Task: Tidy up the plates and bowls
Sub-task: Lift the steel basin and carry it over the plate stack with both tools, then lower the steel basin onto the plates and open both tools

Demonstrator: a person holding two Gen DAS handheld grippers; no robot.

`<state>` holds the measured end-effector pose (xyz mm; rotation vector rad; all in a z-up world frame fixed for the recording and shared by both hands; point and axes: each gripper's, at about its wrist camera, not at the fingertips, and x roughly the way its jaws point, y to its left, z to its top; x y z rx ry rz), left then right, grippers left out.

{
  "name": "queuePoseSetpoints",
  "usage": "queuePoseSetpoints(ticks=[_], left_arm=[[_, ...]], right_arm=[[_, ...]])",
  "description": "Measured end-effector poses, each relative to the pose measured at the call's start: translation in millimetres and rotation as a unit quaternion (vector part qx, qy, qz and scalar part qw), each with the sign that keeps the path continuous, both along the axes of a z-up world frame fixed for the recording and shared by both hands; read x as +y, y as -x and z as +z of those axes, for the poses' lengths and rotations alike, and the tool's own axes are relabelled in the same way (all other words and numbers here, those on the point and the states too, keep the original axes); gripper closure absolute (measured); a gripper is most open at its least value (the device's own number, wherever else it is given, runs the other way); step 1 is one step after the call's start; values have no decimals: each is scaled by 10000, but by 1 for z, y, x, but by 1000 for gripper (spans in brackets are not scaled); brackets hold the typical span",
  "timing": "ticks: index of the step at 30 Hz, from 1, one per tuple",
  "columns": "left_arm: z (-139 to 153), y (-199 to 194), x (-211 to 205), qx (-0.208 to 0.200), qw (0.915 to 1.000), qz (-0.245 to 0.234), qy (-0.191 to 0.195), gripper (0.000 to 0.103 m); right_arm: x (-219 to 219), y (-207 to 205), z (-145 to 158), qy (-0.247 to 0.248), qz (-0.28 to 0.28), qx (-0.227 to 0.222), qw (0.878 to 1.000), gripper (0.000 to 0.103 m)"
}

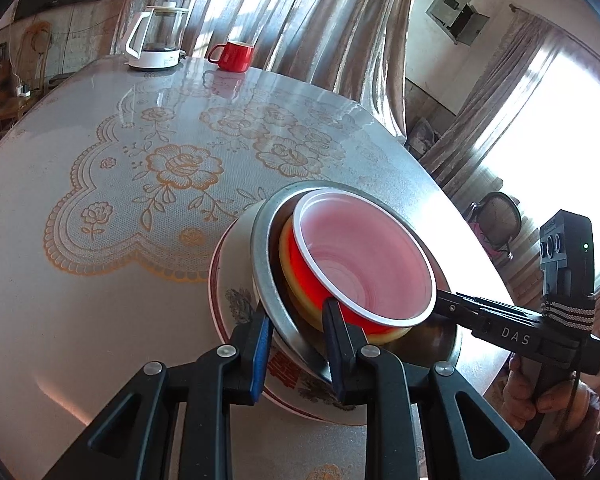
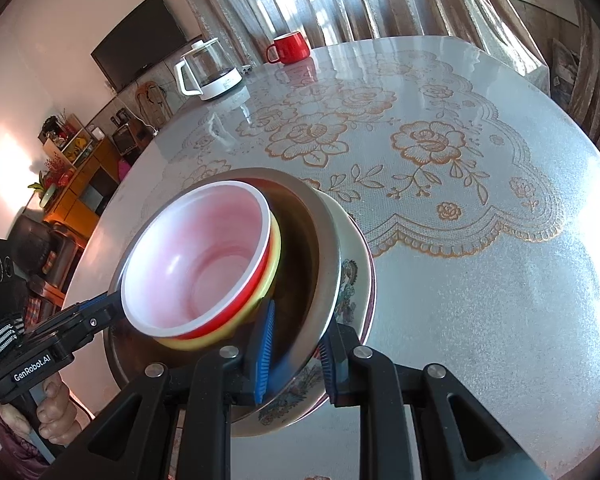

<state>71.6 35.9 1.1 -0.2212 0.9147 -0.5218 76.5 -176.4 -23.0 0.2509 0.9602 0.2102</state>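
A stack stands at the table's near edge: a floral plate [image 1: 236, 308] [image 2: 350, 280] at the bottom, a steel bowl [image 1: 266, 268] [image 2: 304, 280] on it, then a yellow bowl [image 1: 288, 276] [image 2: 274, 268], and a red bowl [image 1: 364, 256] [image 2: 196, 256] with a white inside on top. My left gripper [image 1: 296, 340] is shut on the steel bowl's near rim, and it shows in the right wrist view [image 2: 104, 308] at the stack's left. My right gripper [image 2: 296, 354] is shut on the steel bowl's rim at the opposite side, and it shows in the left wrist view [image 1: 456, 300].
A glass kettle [image 1: 156, 38] [image 2: 210, 70] with a white base and a red mug [image 1: 234, 56] [image 2: 290, 48] stand at the table's far edge. The table [image 1: 80, 280] [image 2: 480, 280] has a floral lace-print cover. Curtains hang behind it.
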Motion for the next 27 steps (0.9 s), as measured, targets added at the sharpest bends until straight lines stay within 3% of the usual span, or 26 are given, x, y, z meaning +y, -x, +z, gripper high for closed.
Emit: queuePoseSetpoints(ticks=[27], left_arm=[[1, 8, 1, -83, 9999, 7, -110, 78]], right_arm=[[-5, 10, 8, -212, -109, -39, 9997, 76]])
